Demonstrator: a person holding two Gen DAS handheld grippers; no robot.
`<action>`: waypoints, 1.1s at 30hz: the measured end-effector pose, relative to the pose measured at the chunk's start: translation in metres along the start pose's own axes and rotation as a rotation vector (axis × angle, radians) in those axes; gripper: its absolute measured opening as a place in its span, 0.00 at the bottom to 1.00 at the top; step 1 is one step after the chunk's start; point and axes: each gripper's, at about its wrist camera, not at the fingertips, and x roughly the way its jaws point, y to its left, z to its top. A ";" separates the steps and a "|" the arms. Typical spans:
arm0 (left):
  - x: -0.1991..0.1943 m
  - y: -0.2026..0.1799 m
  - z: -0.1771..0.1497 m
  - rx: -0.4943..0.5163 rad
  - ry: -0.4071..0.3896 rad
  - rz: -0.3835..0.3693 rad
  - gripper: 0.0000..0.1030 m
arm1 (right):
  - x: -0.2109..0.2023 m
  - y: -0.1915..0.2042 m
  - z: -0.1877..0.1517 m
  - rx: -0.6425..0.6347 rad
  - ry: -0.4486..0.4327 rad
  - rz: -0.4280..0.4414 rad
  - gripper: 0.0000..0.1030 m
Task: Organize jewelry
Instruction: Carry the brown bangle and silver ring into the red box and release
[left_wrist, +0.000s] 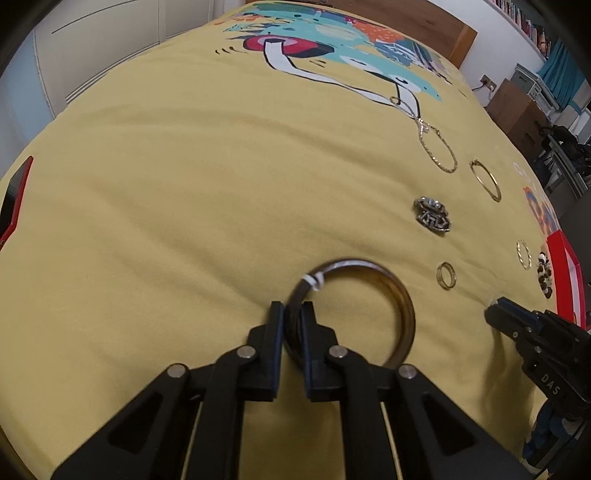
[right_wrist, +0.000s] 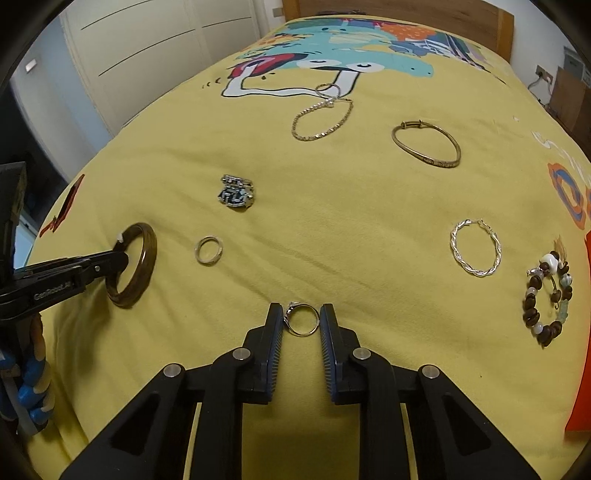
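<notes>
- The brown bangle (left_wrist: 369, 317) sits toward the near left part of the bed (left_wrist: 184, 203), its rim pinched between the fingers of the left tongs (left_wrist: 291, 314), which are clenched on it. It looks rigid, smooth and light, so it could slip or pivot; a hold across the band suits it.
- The small silver ring (right_wrist: 302, 319) lies near the bed's near edge between the fingers of the right tongs (right_wrist: 302, 317), which stand released around it; whether they touch it is unclear. It is tiny and hard, best taken across its width.
- Only the right wrist view shows this ring, and the twisted silver hoop (right_wrist: 475, 252) and beaded bracelet (right_wrist: 546, 299) clearly; the left view shows the bangle's white tag (left_wrist: 312, 280) close up.
</notes>
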 end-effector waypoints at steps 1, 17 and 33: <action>-0.002 -0.001 -0.001 0.000 -0.005 0.001 0.08 | -0.002 0.000 -0.001 0.001 -0.005 0.003 0.19; -0.067 -0.025 -0.024 0.010 -0.061 -0.047 0.08 | -0.095 -0.018 -0.037 0.049 -0.134 0.022 0.19; -0.079 -0.229 -0.042 0.276 -0.018 -0.203 0.08 | -0.204 -0.185 -0.108 0.245 -0.238 -0.185 0.19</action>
